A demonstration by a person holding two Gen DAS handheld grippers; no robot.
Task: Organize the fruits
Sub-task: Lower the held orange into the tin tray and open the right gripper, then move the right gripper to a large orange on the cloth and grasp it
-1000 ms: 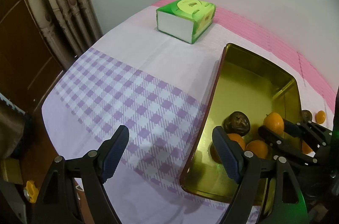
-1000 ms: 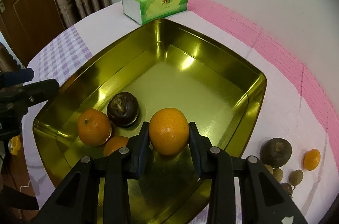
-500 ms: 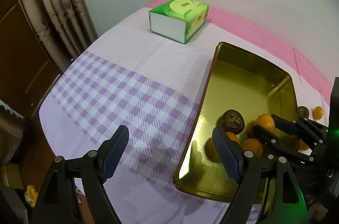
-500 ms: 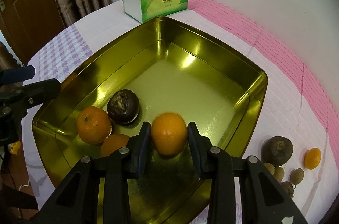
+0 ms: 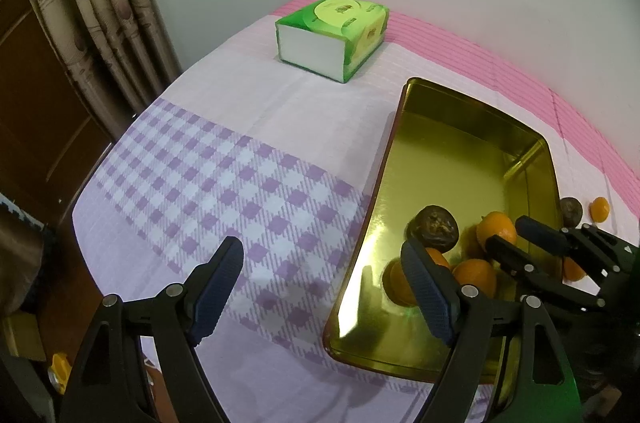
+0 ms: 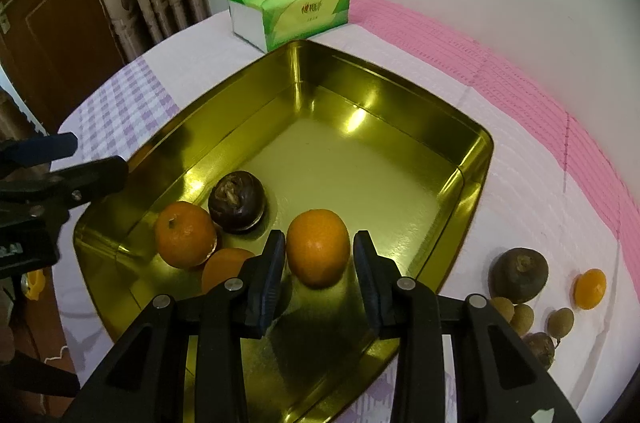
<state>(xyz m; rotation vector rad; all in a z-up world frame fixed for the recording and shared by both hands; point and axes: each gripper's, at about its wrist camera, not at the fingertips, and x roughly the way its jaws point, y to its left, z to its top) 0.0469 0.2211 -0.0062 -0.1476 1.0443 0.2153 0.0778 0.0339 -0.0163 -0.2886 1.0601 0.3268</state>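
A gold metal tray (image 6: 400, 79) lies on the cloth-covered table. An orange (image 6: 318, 247) rests on its floor between the jaws of my right gripper (image 6: 319, 243), which stand slightly apart from it, so the gripper is open. To the left in the tray lie two more oranges (image 6: 184, 235) (image 6: 224, 269) and a dark wrinkled fruit (image 6: 237, 201). My left gripper (image 5: 322, 255) hangs open and empty over the purple checked cloth, its right finger above the tray's (image 5: 472, 103) near left edge. It also shows at the left edge of the right wrist view as the left gripper (image 6: 76, 161).
Right of the tray on the cloth lie a dark round fruit (image 6: 518, 275), a small orange (image 6: 590, 289) and several small brown fruits (image 6: 560, 321). A green tissue box (image 6: 288, 11) stands behind the tray by the wall. Curtains and a wooden door are at the left.
The right gripper has sunk a little, set the orange on the tray floor and let go of it, its pads now just clear. The left gripper has stayed open and still.
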